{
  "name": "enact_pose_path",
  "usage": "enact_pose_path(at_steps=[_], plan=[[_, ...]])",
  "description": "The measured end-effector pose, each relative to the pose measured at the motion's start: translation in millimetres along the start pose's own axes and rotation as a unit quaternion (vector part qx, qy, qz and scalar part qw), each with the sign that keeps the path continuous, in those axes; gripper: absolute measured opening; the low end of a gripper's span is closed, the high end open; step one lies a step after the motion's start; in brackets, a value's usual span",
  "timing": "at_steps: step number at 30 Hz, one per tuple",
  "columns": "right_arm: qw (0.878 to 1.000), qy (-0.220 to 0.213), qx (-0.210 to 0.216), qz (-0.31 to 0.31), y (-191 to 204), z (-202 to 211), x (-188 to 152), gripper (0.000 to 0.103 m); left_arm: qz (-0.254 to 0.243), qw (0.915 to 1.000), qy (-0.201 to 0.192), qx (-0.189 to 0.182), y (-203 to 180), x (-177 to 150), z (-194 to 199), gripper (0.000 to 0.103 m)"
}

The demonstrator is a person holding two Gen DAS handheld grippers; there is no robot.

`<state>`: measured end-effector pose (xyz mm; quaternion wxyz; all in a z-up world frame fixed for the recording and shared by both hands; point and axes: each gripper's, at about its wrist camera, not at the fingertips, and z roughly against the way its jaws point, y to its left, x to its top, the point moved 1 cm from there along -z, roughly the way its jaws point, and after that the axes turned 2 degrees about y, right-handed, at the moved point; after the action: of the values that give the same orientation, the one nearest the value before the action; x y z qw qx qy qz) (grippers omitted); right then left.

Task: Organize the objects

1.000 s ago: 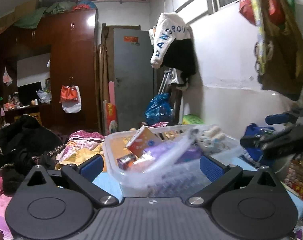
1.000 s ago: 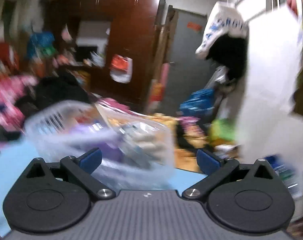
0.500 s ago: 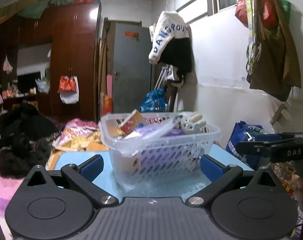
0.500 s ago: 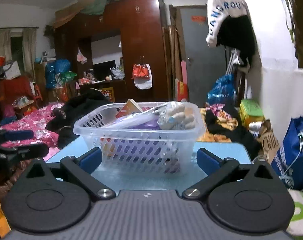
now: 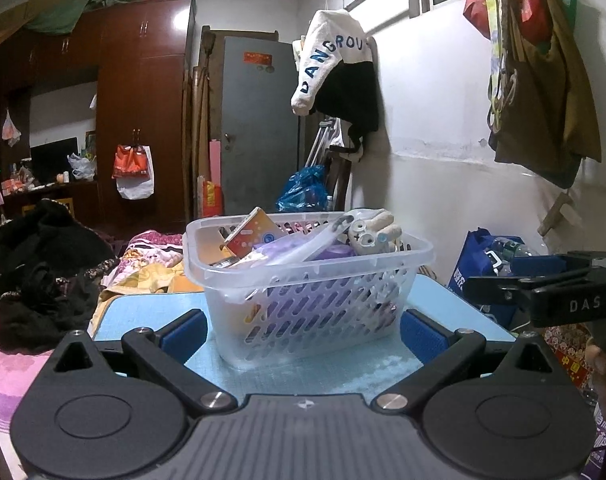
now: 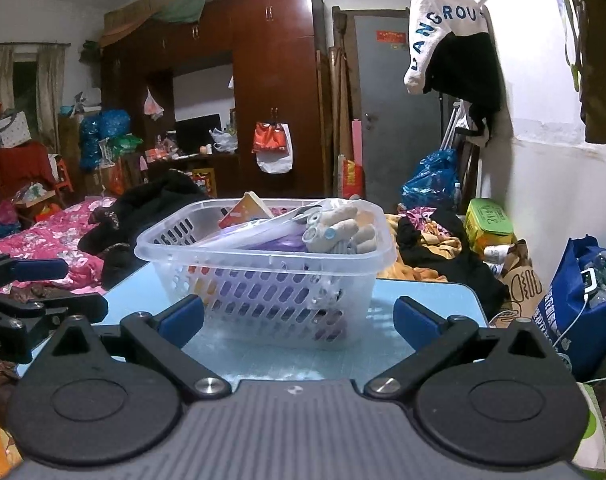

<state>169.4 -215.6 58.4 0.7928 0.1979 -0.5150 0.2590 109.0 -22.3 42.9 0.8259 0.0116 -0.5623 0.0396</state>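
Observation:
A clear plastic basket [image 5: 315, 304] [image 6: 263, 292] stands on a light blue table [image 5: 143, 312] [image 6: 423, 300]. It holds an orange box [image 5: 251, 236] [image 6: 243, 210], a purple packet [image 5: 287, 250], a long white piece and a pale plush toy [image 5: 373, 230] [image 6: 339, 228]. My left gripper [image 5: 303, 330] is open and empty just in front of the basket. My right gripper [image 6: 299, 318] is also open and empty in front of it. Each gripper shows at the edge of the other's view: the right one [image 5: 543, 288], the left one [image 6: 27, 296].
Dark clothes [image 5: 39, 272] lie on a pink bed [image 6: 43, 240] to the left. A blue bag [image 6: 579, 304] stands right of the table by the white wall. Clothes hang on the wall [image 5: 335, 76]. A wardrobe [image 6: 271, 92] and a grey door [image 5: 259, 128] stand behind.
Both grippers have drawn back from the basket and settled level in front of it. The right wrist view was blurred a second ago and is now steady.

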Motion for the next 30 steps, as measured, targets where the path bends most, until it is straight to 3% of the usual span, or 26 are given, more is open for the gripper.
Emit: enact_pose_path(at_steps=[30], plan=[[1.000, -0.007, 0.001, -0.012, -5, 9, -3, 0.103, -0.007, 0.9999, 0.008, 0.001, -13, -1, -9, 0.103]])
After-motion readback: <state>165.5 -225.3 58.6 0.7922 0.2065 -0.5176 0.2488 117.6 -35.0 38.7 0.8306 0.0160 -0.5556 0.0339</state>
